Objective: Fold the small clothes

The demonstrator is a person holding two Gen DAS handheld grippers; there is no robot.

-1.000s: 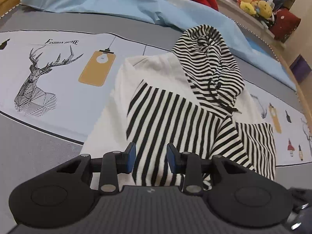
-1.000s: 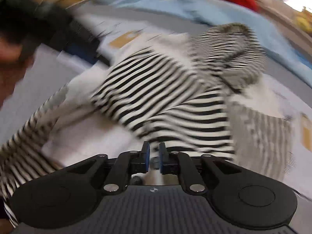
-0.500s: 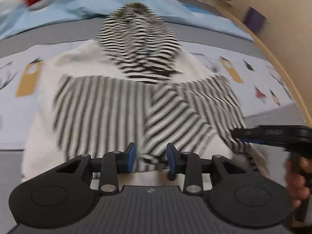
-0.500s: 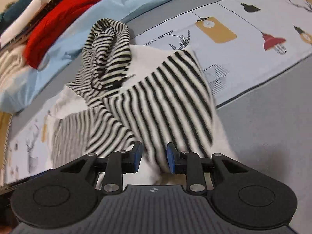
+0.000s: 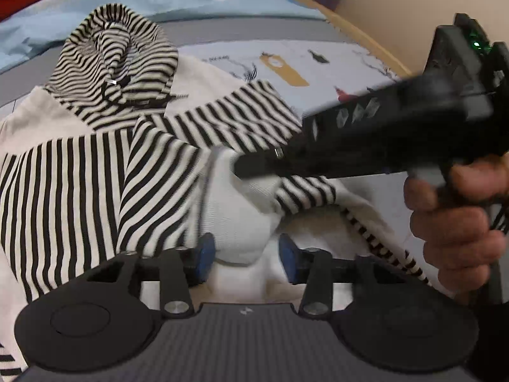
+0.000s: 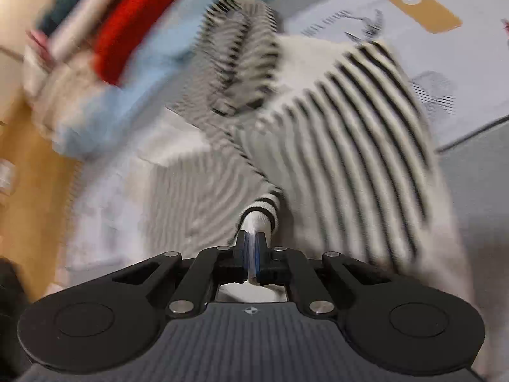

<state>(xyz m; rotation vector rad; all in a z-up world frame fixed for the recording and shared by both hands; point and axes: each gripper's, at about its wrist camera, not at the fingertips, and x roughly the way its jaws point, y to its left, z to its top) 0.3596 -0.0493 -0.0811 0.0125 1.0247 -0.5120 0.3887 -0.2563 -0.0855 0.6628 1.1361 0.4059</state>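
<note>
A small black-and-white striped hoodie [image 5: 82,172] lies on the printed bed cover, hood [image 5: 117,63] away from me. My left gripper [image 5: 246,254] is open, its blue pads either side of a raised white fold of the hoodie, without pinching it. My right gripper [image 6: 253,248] is shut on the white cuff of a striped sleeve [image 6: 261,210] and holds it above the hoodie's body [image 6: 356,121]. In the left wrist view the right gripper [image 5: 254,168] reaches in from the right, held by a hand [image 5: 455,216], and lifts the sleeve [image 5: 229,117].
The printed bed cover [image 5: 318,63] lies under the hoodie. A light blue blanket [image 5: 47,22] and red cloth [image 6: 127,31] lie behind the hood. A wooden bed edge [image 5: 366,35] runs along the right, a wall beyond it.
My right gripper has shut on the sleeve cuff and lifted it across the hoodie. My left gripper has moved right, toward the lifted fold, and stays open.
</note>
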